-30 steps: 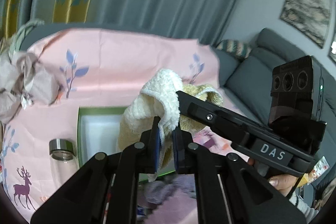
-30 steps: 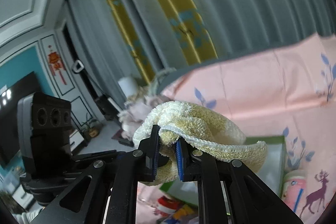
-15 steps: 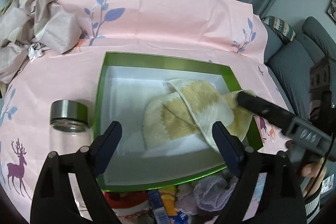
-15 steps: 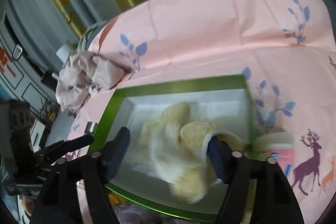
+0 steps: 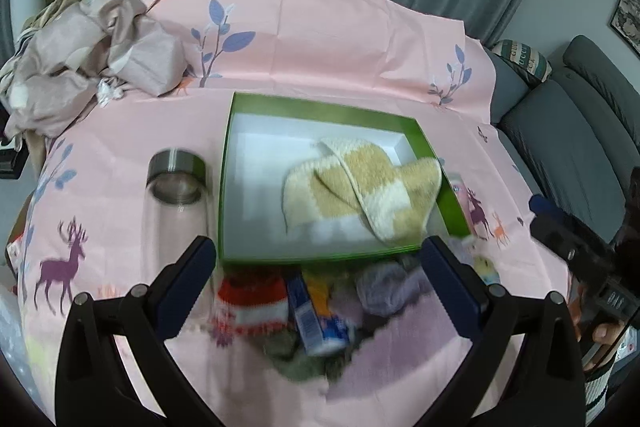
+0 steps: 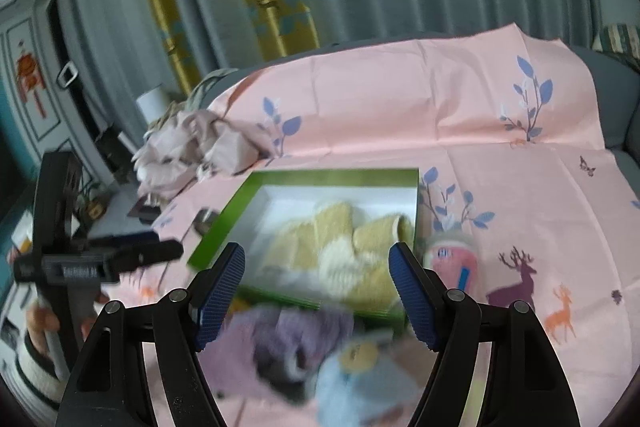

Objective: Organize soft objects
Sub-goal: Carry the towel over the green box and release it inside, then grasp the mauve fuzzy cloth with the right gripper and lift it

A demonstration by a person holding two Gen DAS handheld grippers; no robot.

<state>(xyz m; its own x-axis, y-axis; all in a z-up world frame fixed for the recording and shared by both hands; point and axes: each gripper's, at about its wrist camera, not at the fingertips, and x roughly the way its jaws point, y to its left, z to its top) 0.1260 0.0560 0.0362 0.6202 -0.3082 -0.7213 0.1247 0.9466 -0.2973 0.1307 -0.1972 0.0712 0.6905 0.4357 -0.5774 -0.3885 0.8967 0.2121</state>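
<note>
A yellow and white checked towel lies crumpled in the right half of a green box with a white inside; it also shows in the right wrist view in the box. My left gripper is open and empty, pulled back over a pile of soft things at the box's near edge. My right gripper is open and empty above the pile.
A steel-capped glass bottle lies left of the box. A pink tube lies right of it. A crumpled beige cloth sits at the back left. A grey sofa is on the right.
Both grippers let go of the towel and it dropped into the box. Both have since pulled back towards the near pile and stand wide open.
</note>
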